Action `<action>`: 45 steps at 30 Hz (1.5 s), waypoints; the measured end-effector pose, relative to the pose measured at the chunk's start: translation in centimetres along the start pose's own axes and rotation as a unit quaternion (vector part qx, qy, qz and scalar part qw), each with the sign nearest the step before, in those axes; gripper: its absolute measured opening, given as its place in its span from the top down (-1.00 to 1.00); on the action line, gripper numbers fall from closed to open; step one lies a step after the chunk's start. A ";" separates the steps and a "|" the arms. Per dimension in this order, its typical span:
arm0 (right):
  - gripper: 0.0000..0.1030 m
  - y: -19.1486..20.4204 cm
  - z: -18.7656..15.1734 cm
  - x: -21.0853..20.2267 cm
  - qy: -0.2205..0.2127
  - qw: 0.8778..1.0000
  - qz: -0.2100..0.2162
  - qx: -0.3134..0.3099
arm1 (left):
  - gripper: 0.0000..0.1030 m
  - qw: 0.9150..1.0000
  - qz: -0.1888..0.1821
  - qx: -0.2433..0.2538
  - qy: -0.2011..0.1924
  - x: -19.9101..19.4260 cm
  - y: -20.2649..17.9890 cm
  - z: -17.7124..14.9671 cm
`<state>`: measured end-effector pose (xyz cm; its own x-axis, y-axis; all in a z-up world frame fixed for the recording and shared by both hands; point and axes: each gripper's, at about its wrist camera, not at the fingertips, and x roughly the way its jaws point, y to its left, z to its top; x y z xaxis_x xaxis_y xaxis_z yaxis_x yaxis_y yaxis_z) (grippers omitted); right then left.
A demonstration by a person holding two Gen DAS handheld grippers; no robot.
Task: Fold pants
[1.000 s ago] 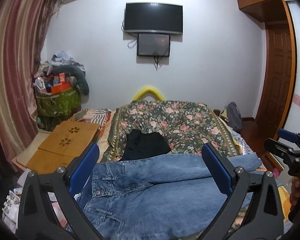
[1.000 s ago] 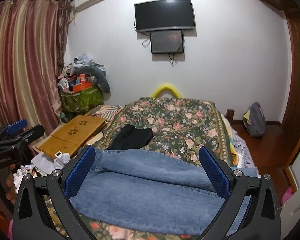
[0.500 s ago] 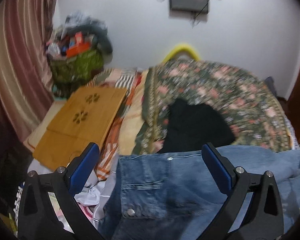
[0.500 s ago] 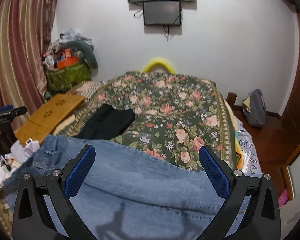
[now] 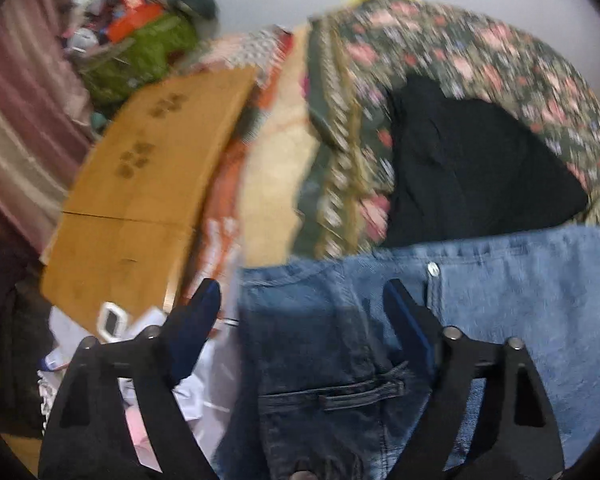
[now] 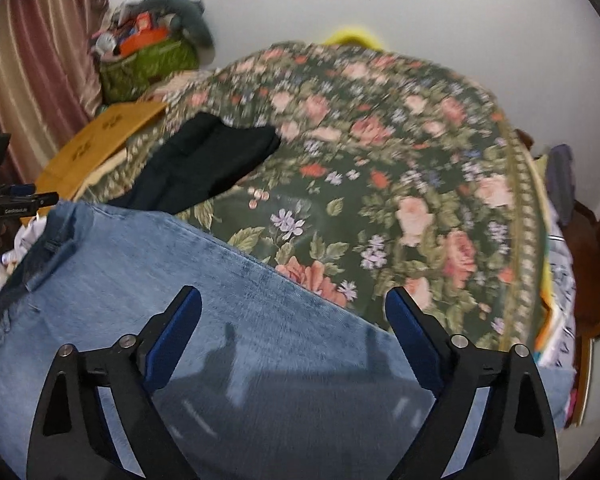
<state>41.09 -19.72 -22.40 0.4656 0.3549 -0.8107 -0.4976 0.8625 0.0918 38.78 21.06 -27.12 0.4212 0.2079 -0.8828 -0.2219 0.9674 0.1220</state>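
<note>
Both grippers hover low over the blue jeans [image 5: 520, 300], spread across the lower half of each frame on the floral bedspread [image 6: 400, 152]. Left gripper [image 5: 300, 300] hangs spread wide over the waistband corner at lower centre, nothing pinched. Right gripper [image 6: 294, 308] gapes over the leg fabric, empty too. This looks like the reach-to-grasp step; next, each should pinch denim and lift for the fold.

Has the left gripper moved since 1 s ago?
Yes. The left gripper has dipped down toward the jeans; the wall TV has left its view, and the wooden board looms larger.
</note>
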 end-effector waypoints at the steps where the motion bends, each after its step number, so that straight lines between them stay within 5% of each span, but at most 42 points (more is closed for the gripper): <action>1: -0.75 0.0 0.3 0.9 0.013 1.000 0.011 -0.004 | -0.56 1.000 -0.006 0.006 0.011 0.7 -0.4 0.0; 6: -0.35 0.4 1.0 4.1 0.049 0.998 0.030 -0.021 | -0.11 0.997 -0.024 0.026 0.066 3.0 -1.8 -0.3; 8: -0.37 0.7 0.9 4.4 0.043 0.998 0.038 -0.020 | -0.07 0.996 -0.019 0.029 0.078 3.9 -2.0 -0.3; 16: 0.10 0.7 0.4 4.7 0.054 0.996 0.066 0.017 | 0.52 0.999 0.000 0.005 0.052 3.7 -2.1 -0.8; 23: 0.80 2.4 0.3 3.9 0.050 0.998 0.041 -0.020 | 0.85 1.000 0.000 0.003 0.031 2.3 -2.3 -1.1; 33: 0.86 2.4 3.9 -2.9 -0.059 0.997 -0.019 -0.034 | 0.88 0.994 0.000 0.003 -0.106 -7.4 -1.9 2.1; 45: 0.88 6.3 -2.0 -10.0 -0.075 0.996 0.014 -0.047 | 0.88 0.993 -0.032 -0.005 -0.116 -14.4 0.4 -4.0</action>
<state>31.86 -18.56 -14.90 0.5521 0.4342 -0.7118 -0.5744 0.8169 0.0527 29.10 17.91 -16.22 0.6257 0.1748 -0.7603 -0.1962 0.9785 0.0634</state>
